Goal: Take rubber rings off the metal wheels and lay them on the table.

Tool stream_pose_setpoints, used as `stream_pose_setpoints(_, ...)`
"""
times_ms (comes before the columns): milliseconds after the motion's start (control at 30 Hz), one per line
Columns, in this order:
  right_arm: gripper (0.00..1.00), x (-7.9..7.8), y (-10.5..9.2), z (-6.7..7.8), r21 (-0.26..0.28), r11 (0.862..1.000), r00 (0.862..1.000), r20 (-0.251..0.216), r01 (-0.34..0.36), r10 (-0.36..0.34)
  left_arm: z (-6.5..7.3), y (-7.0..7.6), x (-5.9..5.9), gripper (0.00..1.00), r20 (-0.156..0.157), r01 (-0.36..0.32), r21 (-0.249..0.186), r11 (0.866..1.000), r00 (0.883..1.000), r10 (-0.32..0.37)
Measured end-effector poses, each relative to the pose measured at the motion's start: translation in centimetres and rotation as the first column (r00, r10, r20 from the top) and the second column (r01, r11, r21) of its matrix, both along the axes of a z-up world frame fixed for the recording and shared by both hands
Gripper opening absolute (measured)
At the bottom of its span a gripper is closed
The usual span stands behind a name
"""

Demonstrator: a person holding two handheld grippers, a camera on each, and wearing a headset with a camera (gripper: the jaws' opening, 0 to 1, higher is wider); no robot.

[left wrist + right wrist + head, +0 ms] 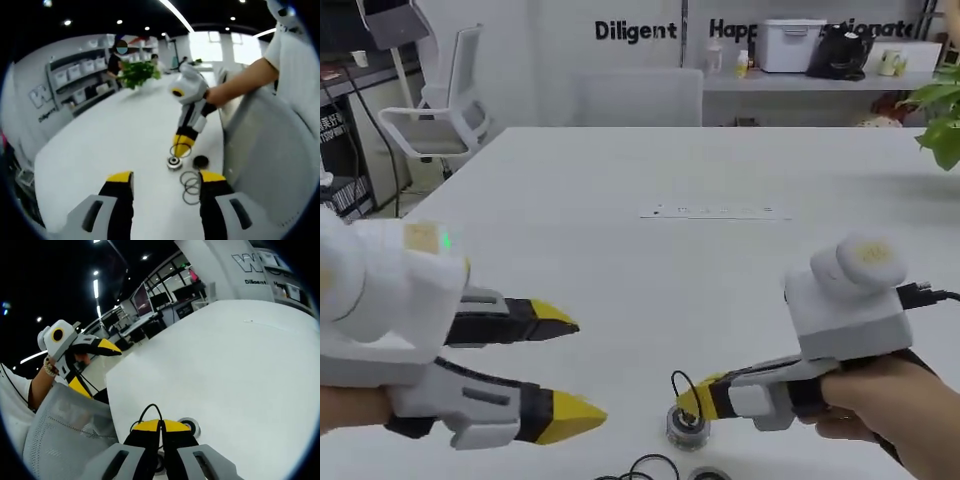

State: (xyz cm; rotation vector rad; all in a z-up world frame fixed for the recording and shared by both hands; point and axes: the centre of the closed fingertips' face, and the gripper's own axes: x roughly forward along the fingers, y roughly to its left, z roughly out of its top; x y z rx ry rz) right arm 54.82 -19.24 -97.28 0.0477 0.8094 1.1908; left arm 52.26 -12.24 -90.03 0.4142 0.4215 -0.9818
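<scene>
My right gripper (692, 402) pinches the ring (674, 382) just above the wheel (686, 426); my left gripper (578, 368), wide, stands well apart.

bright even ceiling light; head view soft, gripper views edge-warped.

wheel (686, 428): top hidden under right claw (681, 401) tips; in right gripper view mostly behind the jaws
held ring (677, 381): a loop sticks out, rest hidden between the pressed-together jaws
loose rings (654, 466): cut by bottom edge in head view; overlapping in left gripper view, count unclear, nearest one meets left claw (165, 177) jaw, overlap unclear
disc (200, 161): too small, can't tell if wheel; head view cuts it at bottom edge
left claw body: cut by left edge, head view
wall lettering (720, 29): middle hidden by box (792, 45)
</scene>
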Motion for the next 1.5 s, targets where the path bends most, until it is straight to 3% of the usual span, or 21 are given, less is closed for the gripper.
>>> stream_pose_setpoints(267,0.00,-1.2,0.8,-1.0,-0.063,0.996,0.997,0.034,-0.066,0.068,-0.6,3.0,-1.7,0.59,-0.021,-0.103,-0.043,0.994,0.995,0.102)
stream_pose_setpoints(400,0.00,-1.7,1.1,-1.5,-0.084,0.992,0.995,0.042,-0.090,0.093,-1.3,4.0,-2.4,0.61,-0.046,-0.154,-0.059,0.986,0.987,0.152)
stream_pose_setpoints(567,0.00,-2.1,1.6,-2.0,-0.109,0.988,0.992,0.055,-0.105,0.112,-1.8,3.9,-3.3,0.62,-0.071,-0.177,-0.080,0.981,0.983,0.172)
stream_pose_setpoints(833,0.04,-2.7,2.0,-2.6,-0.143,0.981,0.988,0.067,-0.130,0.141,-2.9,3.5,-3.8,0.63,-0.098,-0.194,-0.092,0.977,0.978,0.185)
stream_pose_setpoints(1067,0.04,-2.4,1.8,-2.6,-0.147,0.982,0.989,0.069,-0.122,0.133,-3.2,3.7,-3.7,0.62,-0.108,-0.212,-0.096,0.973,0.973,0.202)
stream_pose_setpoints(1300,0.04,-1.7,1.4,-1.7,-0.130,0.987,0.990,0.086,-0.096,0.108,-3.3,3.7,-3.7,0.62,-0.129,-0.234,-0.122,0.965,0.967,0.218)
stream_pose_setpoints(1500,0.21,-1.9,1.3,-0.3,-0.094,0.990,0.989,0.093,-0.104,0.113,-3.4,3.6,-3.9,0.62,-0.136,-0.234,-0.122,0.964,0.967,0.218)
